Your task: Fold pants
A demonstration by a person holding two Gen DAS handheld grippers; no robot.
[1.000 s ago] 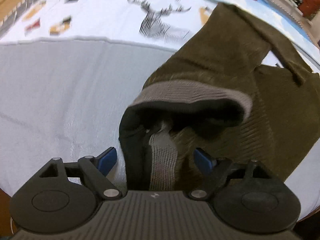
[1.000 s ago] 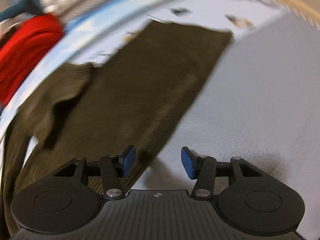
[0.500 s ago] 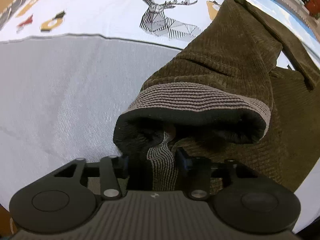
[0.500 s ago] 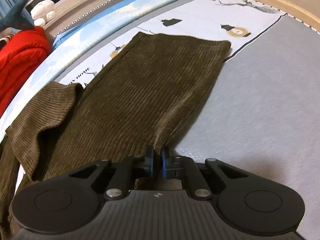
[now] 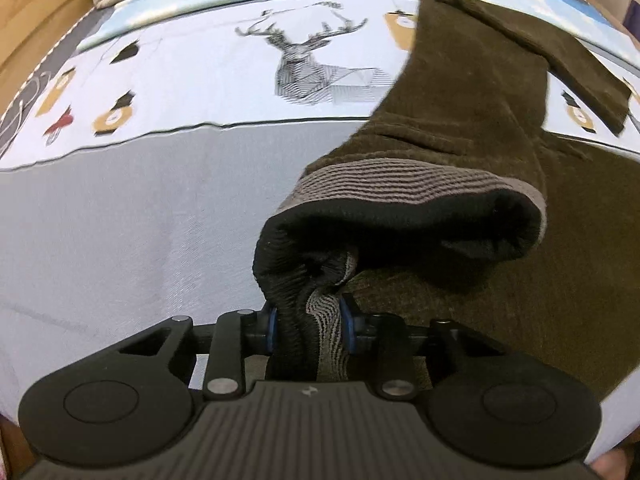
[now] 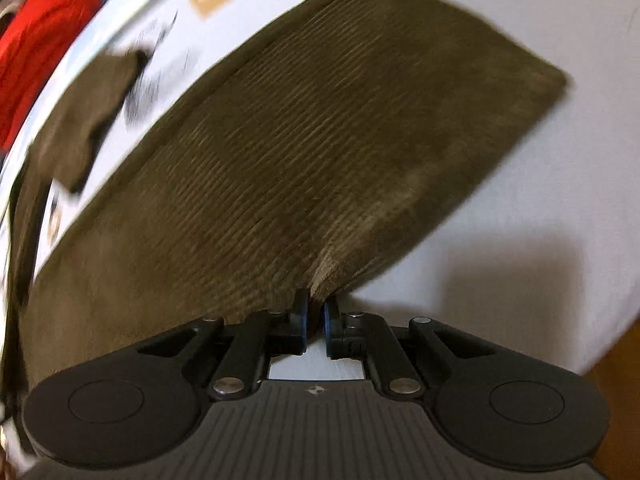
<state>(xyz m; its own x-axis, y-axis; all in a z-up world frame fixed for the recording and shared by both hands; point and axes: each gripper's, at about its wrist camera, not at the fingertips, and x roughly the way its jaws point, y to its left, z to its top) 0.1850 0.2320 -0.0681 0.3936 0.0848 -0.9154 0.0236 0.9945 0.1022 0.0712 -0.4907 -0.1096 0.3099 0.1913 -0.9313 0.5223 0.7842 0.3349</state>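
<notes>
Left wrist shows my left gripper (image 5: 307,326) closing on the pants (image 5: 472,120) at their bunched waistband (image 5: 400,180), right gripper (image 6: 315,316) clamping a leg edge; soft, floppy corduroy I judge needs both holds

Grey sheet (image 5: 120,240) left of the pants (image 5: 480,120) lies bare and passable, as does the sheet (image 6: 560,200) right of the leg (image 6: 320,140). Red cloth (image 6: 36,40) bounds the far edge.
</notes>
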